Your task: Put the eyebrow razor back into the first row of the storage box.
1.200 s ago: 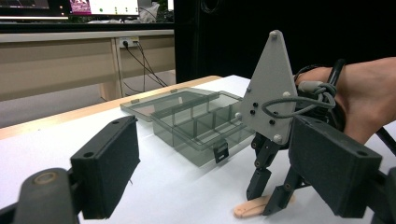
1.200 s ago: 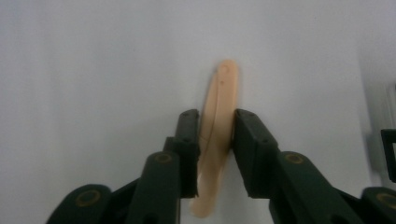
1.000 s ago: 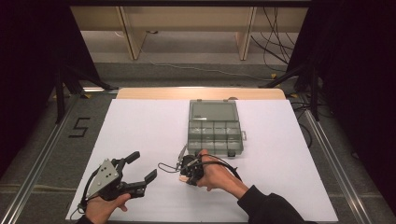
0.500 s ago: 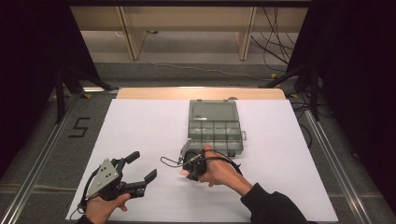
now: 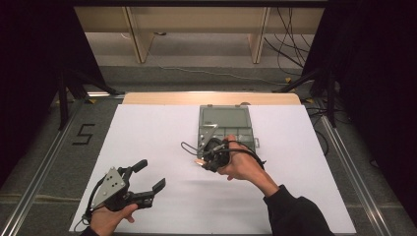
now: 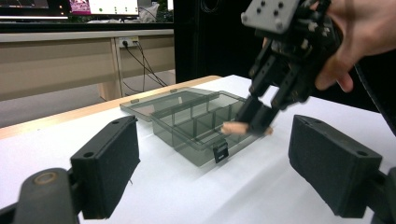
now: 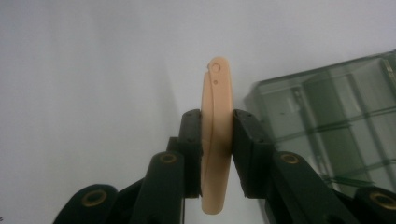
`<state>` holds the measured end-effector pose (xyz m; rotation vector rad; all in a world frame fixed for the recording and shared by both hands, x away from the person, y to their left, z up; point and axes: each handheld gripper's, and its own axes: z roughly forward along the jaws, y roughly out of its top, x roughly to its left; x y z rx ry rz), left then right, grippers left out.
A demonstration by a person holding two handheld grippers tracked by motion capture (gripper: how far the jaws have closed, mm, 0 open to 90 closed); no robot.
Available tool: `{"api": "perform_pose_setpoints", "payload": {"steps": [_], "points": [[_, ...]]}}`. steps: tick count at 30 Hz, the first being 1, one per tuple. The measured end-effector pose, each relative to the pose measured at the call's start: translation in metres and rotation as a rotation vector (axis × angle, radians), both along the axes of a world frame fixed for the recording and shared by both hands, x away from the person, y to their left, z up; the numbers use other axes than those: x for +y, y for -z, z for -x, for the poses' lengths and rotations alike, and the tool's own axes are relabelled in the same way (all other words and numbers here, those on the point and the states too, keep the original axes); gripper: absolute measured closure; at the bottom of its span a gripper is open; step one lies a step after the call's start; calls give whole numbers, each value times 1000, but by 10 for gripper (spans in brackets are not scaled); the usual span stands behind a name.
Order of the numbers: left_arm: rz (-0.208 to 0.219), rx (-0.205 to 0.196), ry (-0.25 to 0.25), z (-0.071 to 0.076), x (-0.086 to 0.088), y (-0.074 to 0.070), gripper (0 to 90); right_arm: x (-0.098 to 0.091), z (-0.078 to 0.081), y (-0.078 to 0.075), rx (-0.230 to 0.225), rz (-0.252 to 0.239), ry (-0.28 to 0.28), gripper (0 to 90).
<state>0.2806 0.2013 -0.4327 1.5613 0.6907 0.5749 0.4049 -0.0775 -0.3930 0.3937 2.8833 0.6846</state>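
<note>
A white table top (image 5: 147,132) takes up the middle of the high view, with a wooden edge strip along its far side and metal rails down both flanks. Most of the white surface lies bare, broadest at centre left and along the lower right.

The left gripper (image 5: 147,183) sits at the lower left of that frame, held low in a hand (image 5: 109,219), its jaws spread wide with nothing between them; in the left gripper view the two black pads frame open table.

The right gripper (image 5: 200,162) hangs at the centre of the high view, just at the near edge of a smoky clear compartment box (image 5: 226,120). Its jaws are clamped on a flat peach-coloured plastic piece (image 7: 216,140) (a slim, curved strip with a small hole near its upper end), which stands on edge between the pads in the right gripper view.

The box lies with its lid (image 6: 159,100) folded flat open behind it. The compartments that show look empty, though the tinted walls make this hard to confirm.
</note>
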Motion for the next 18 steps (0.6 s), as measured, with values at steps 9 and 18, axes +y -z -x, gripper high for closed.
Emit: {"api": "perform_pose_setpoints", "payload": {"steps": [9,18], "points": [[-3,-2,0,0,0,0,162,-20,-21,-13,-47,-30,73,744],[-3,-1,0,0,0,0,162,-29,-40,-12,-62,-37,104,743]]}}
